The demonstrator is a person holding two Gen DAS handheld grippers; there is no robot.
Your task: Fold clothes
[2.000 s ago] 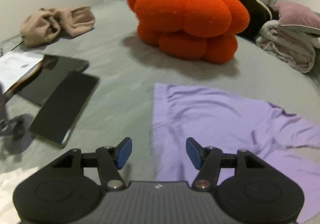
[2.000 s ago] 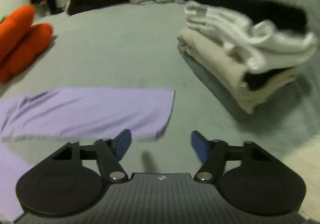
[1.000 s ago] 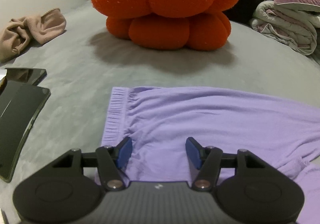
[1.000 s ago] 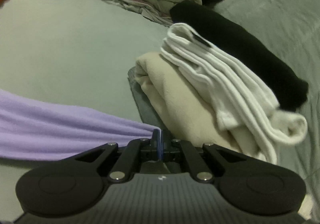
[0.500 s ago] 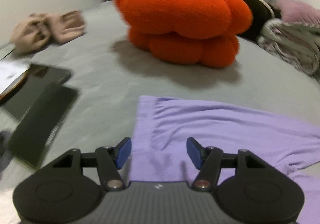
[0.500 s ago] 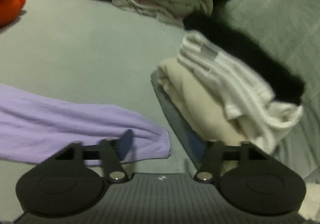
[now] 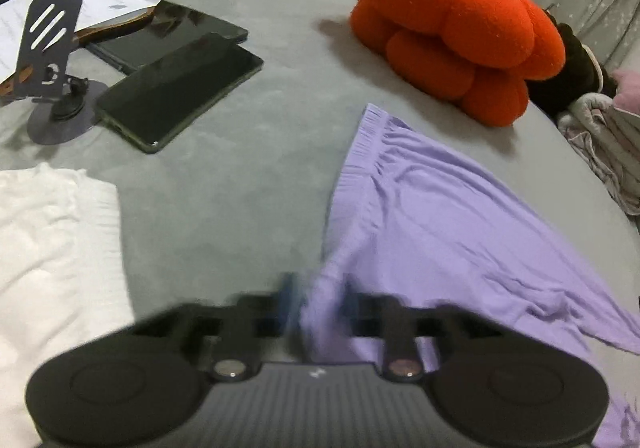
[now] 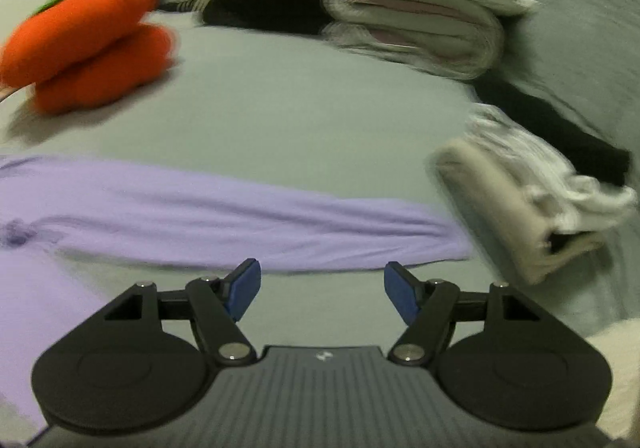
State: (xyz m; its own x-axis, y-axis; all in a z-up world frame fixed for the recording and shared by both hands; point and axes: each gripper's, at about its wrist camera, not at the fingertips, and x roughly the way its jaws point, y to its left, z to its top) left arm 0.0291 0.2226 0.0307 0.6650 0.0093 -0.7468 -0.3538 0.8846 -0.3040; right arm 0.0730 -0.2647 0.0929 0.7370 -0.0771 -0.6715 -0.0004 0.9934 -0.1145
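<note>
Left wrist view: the left tongs (image 7: 316, 304) are blurred and closing, with the near corner of the purple garment (image 7: 432, 224) between the pads; contact looks made, so the corner is judged pinched. The garment is spread flat on the grey bed (image 7: 224, 184), its ribbed waistband edge just in front of the orange plush pumpkin (image 7: 452, 24). Well left of the pumpkin, two dark tablets (image 7: 176, 88) and a phone stand (image 7: 48, 60) are seen, with a white cloth (image 7: 52, 248) nearer the camera.

Right wrist view: the right tongs (image 8: 322, 290) are released, nothing between the pads. The long purple strip (image 8: 248, 216) is laid across the bed just beyond them; its end is seen near the folded stack (image 8: 532, 200), far right of the pumpkin (image 8: 88, 44).

Step judged: one end is being gripped for a fold; the other end is not yet held. Next, the right tongs would need to be lowered onto the strip's near edge and clenched, so both ends can be lifted together.
</note>
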